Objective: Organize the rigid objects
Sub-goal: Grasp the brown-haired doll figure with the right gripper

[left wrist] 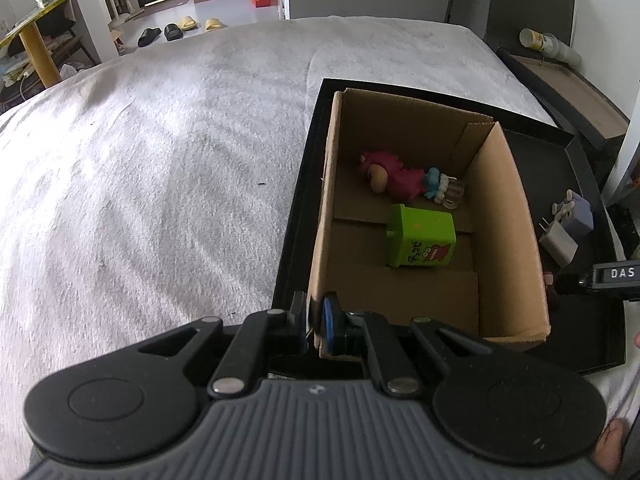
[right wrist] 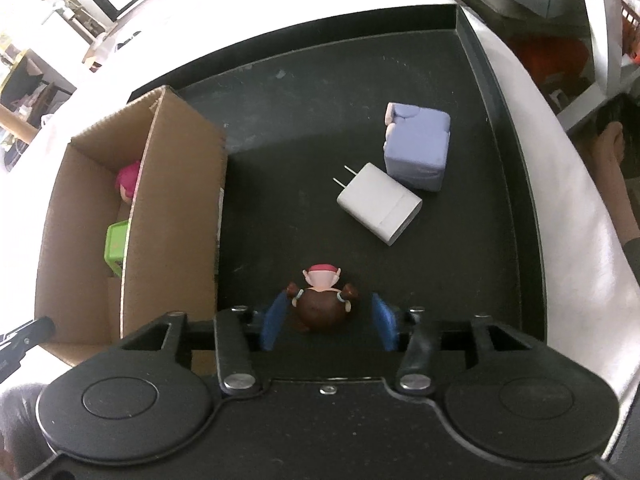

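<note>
Between right gripper (right wrist: pixel 325 322) pads, untouched figurine (right wrist: pixel 321 300)

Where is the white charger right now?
In the right wrist view, the white charger lies on the black tray, right of the cardboard box, beside the purple block.

We see the left gripper (left wrist: pixel 316 322) pinched tight at the lower centre of its frame, while the right gripper (right wrist: pixel 329 322) stands parted at lower centre, pads touching nothing.
</note>
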`<control>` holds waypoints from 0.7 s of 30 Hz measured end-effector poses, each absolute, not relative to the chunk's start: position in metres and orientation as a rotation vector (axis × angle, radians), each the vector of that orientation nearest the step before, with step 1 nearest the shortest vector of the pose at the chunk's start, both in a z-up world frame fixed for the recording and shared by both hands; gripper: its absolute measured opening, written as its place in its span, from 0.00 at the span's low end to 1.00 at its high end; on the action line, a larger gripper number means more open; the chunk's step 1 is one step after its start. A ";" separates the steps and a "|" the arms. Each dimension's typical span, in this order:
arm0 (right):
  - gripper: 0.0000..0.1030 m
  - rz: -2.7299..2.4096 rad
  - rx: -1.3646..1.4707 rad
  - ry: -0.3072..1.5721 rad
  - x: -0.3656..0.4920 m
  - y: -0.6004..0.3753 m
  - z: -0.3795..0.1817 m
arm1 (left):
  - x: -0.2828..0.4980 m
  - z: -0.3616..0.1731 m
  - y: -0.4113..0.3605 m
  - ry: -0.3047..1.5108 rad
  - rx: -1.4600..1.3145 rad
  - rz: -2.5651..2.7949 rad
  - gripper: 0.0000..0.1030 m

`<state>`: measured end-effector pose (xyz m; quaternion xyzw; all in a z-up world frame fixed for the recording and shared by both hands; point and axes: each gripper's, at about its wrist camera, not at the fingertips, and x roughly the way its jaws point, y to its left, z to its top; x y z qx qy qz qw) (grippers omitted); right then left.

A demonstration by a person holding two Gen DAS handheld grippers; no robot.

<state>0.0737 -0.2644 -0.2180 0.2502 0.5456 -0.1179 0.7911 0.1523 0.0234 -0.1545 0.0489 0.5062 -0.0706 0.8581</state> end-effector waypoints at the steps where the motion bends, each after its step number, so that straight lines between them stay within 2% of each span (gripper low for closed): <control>1: 0.49 -0.255 0.538 1.180 0.075 -0.264 -0.219 | 0.152 -0.155 0.024 1.063 0.102 -0.149 0.08; 12: 0.51 -0.250 0.435 1.243 0.087 -0.245 -0.245 | 0.152 -0.155 0.024 1.066 0.102 -0.149 0.08; 13: 0.43 -0.255 0.413 1.242 0.087 -0.243 -0.246 | 0.152 -0.155 0.024 1.066 0.099 -0.149 0.08; 14: 0.39 -0.260 0.400 1.239 0.087 -0.242 -0.246 | 0.152 -0.155 0.025 1.065 0.097 -0.149 0.08; 21: 0.38 -0.256 0.392 1.201 0.076 -0.242 -0.233 | 0.151 -0.154 0.024 1.063 0.098 -0.149 0.08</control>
